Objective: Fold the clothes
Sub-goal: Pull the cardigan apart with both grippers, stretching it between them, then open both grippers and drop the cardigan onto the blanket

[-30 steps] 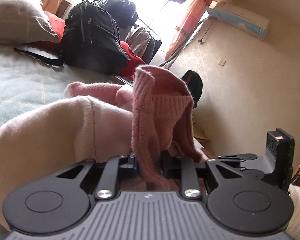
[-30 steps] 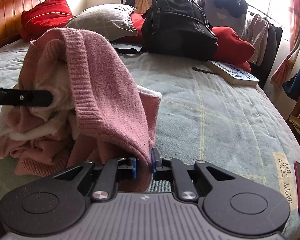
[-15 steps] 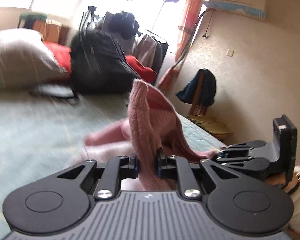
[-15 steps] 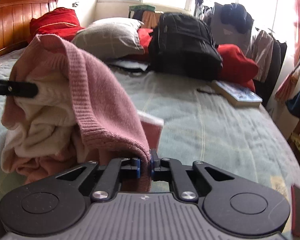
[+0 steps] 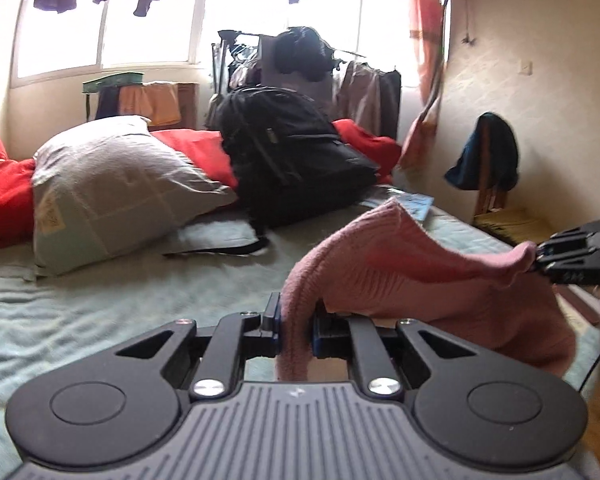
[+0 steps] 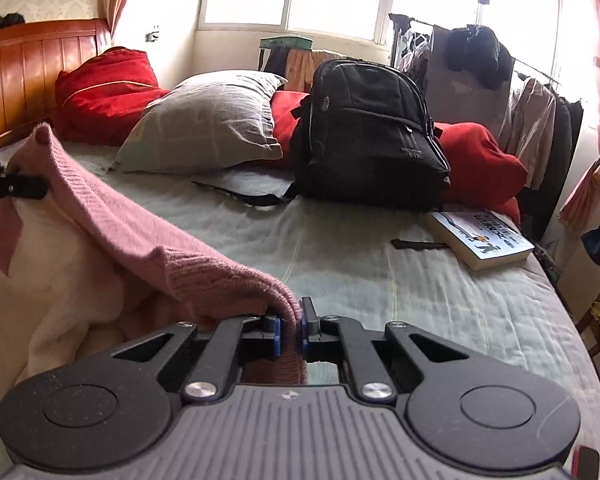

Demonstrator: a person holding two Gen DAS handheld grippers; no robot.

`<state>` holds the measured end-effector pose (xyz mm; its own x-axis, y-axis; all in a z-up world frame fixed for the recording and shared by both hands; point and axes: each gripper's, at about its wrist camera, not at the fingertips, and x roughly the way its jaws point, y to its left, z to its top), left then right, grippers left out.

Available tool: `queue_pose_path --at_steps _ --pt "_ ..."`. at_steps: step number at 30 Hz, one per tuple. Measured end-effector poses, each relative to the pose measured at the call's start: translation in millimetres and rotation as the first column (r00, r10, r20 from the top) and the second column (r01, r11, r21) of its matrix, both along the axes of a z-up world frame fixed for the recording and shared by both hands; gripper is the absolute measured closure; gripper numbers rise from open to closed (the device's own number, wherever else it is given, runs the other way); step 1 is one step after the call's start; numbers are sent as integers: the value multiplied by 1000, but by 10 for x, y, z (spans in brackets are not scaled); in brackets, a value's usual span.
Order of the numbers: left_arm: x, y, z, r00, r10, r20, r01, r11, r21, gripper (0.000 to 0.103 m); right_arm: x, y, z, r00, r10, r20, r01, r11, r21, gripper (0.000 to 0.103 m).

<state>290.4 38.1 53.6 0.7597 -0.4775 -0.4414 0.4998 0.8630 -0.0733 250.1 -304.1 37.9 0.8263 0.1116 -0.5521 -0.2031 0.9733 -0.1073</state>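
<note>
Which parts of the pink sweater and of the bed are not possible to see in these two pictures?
- Left wrist view: the lower part of the pink sweater is hidden behind the left hand-held gripper.
- Right wrist view: the sweater's hanging body is cut by the left edge and by the right hand-held gripper.
- Right wrist view: the title on the book is too small.
- Both views: the near edge of the bed is hidden.

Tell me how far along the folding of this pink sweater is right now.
Early. Done: both grippers have a grip; the left gripper and the right gripper are each shut on the ribbed edge of the pink sweater. In hand: that edge is pulled taut between them above the bed, the rest hanging bunched below. Left: no fold is visible yet; it needs spreading flat, then folding.
</note>
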Motion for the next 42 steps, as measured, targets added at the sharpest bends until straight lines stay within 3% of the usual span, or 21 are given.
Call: queue_pose_path --at_steps 10,17,27,29,31,33,35,37,39,42 --pt "914 -103 -35 998 67 -10 -66 993 95 96 974 -35 -43 999 -27 -33 26 999 -22 92" --pt "1642 -266 -173 993 114 -32 -108 982 152 96 1809 -237 -186 993 -69 -92 76 994 72 92" --pt "2409 -375 -831 971 143 -191 -102 972 212 96 2734 -298 -800 962 -99 -253 121 990 74 92" --pt "2483 -382 -966 961 147 -235 -96 972 214 95 2831 -307 -973 949 -99 -301 128 989 78 92" --pt "2511 -380 -1063 958 145 -249 -89 971 223 87 2877 -281 -1129 937 -83 -339 110 992 63 91" --pt "2516 -345 -1098 953 141 -267 -84 973 216 87 2852 -258 -1174 939 -70 -335 89 995 43 88" --pt "2498 -332 -1076 953 140 -269 -83 973 213 82 2812 -282 -1116 941 -63 -331 90 994 67 79" --pt "2443 -289 -985 956 147 -254 -95 974 205 80 2763 -303 -1013 945 -62 -322 94 992 85 78" --pt "2377 -245 -870 959 147 -244 -101 976 192 70 2702 -319 -884 949 -62 -310 97 990 98 73" --pt "2222 -215 -675 965 149 -218 -109 977 184 66 2549 -297 -661 954 -50 -295 86 990 110 68"
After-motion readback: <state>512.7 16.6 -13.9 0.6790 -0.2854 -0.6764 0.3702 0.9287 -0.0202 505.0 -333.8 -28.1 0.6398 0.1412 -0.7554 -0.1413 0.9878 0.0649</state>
